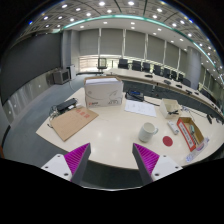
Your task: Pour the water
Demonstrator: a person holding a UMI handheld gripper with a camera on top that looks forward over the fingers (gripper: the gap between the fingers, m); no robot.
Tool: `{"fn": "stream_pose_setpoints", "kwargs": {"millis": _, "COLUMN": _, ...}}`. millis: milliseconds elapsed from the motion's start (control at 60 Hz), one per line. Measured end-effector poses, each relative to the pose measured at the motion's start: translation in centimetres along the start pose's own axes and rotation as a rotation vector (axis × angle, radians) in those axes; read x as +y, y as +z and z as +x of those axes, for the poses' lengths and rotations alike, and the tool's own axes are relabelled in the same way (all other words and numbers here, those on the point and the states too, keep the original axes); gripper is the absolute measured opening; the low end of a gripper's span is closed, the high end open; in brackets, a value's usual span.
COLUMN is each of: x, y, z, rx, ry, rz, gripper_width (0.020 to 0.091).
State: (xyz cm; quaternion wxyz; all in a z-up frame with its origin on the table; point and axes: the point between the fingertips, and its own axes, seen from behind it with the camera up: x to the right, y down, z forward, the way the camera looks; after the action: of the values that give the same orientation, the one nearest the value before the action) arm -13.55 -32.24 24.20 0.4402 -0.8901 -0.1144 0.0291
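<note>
Empty white cup [148, 131] beyond the parted hand-held gripper [111, 160] fingers

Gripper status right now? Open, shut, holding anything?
Gripper: open, fingers spread apart, nothing between them. The white cup stands on the table beyond the fingers, untouched.

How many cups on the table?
1: a white cup on the table, just beyond the open hand-held gripper, left of the red box. Others may be hidden behind boxes.
</note>
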Motion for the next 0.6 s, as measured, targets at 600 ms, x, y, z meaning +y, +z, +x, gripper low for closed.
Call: {"fn": "stream_pose_setpoints", "kwargs": {"millis": 600, "x": 10.3, "y": -0.4, "z": 28.4, "rx": 0.252, "ry": 0.170, "rz": 0.014, "gripper_width": 0.0861}}
